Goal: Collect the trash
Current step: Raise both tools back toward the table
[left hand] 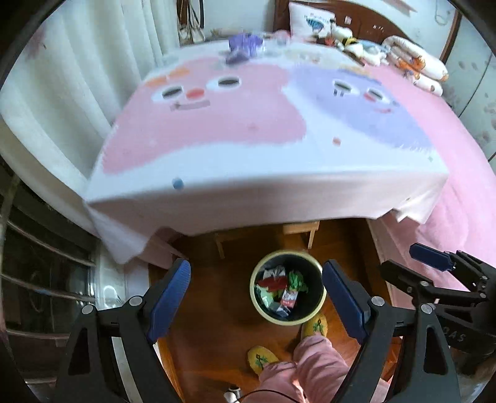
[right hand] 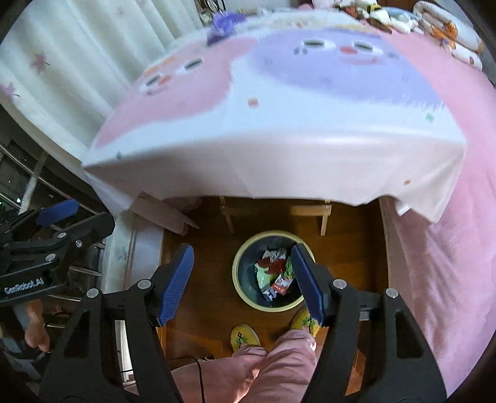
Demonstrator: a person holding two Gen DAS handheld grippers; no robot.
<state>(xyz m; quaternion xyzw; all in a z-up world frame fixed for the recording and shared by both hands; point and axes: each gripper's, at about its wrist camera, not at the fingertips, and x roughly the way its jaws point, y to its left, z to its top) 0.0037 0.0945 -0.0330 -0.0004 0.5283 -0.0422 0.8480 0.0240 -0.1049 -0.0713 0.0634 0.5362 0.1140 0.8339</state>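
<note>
While both tools hung above the wooden floor (left hand: 217,297), the left gripper (left hand: 254,297) had its two blue-padded fingers (left hand: 169,297) spread wide apart with nothing between them, and the right gripper (right hand: 241,282) likewise held its fingers (right hand: 175,283) well apart and empty. Nearest below, the person's pink trouser legs (left hand: 307,369) and two yellow slippers (left hand: 262,359) stood on the floor, one slipper touching the bin's near rim.

Just beyond the slippers sat one round trash bin (left hand: 319,305) with a pale rim and dark inside. In the left wrist view it lay in the gap between the fingers, nearer the right-hand one; in the right wrist view that gripper's right-hand finger overlapped the bin's edge. Inside lay the trash (left hand: 280,290), a heap of crumpled wrappers in red, green and white; their number could not be counted for certain.

Behind the bin, pale wooden legs (left hand: 311,235) showed under the table's near edge. One table (left hand: 279,198) carried a white cloth printed with two faces, one pink and one lilac. A blurred purple object (left hand: 243,48) sat at its far edge. To the right ran a bed (left hand: 465,192) under a pink cover, with a pillow (left hand: 311,18) and folded bedding (left hand: 415,62) at its far end.
</note>
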